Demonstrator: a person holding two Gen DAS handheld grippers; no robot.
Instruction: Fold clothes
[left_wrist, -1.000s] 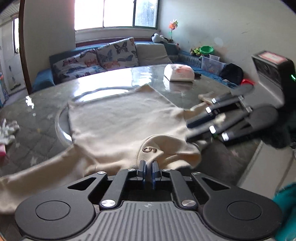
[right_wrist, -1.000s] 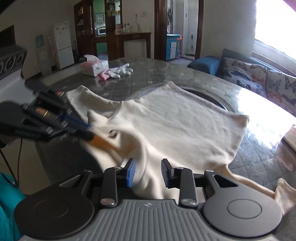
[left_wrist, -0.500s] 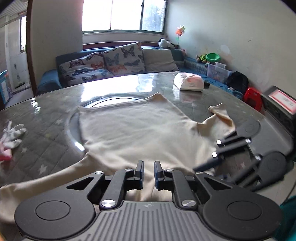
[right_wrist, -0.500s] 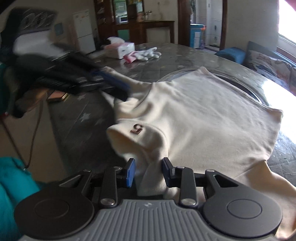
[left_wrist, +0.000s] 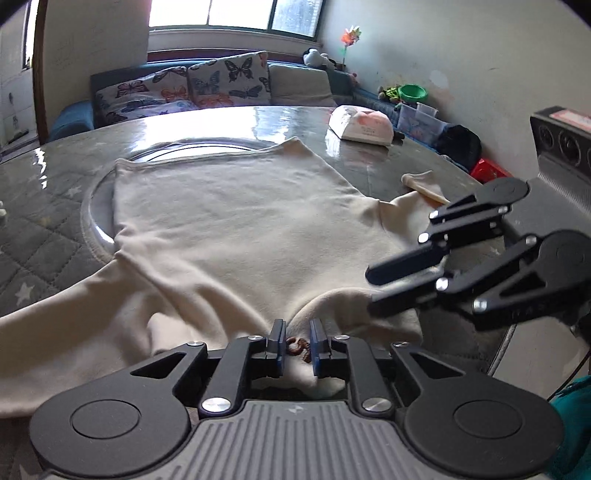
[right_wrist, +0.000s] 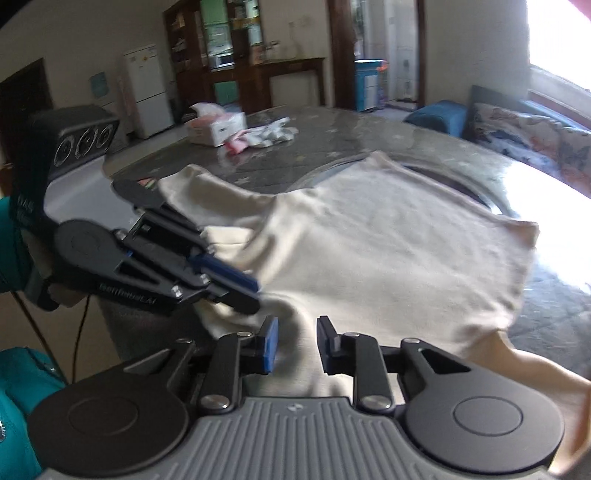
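Where claws crowd, sweater (left_wrist: 236, 221) collar hidden

Cream sweater (right_wrist: 388, 251) lies spread on the grey quilted table (right_wrist: 369, 136), one sleeve out to the left. Right gripper (right_wrist: 295, 343) sits low over the near edge, jaws apart w/ cloth between them. Left gripper (right_wrist: 236, 291) comes in from the left (slightly blurred) – its tips at the fabric. Tissue box (right_wrist: 216, 125) & white gloves (right_wrist: 273, 134) at the far side.
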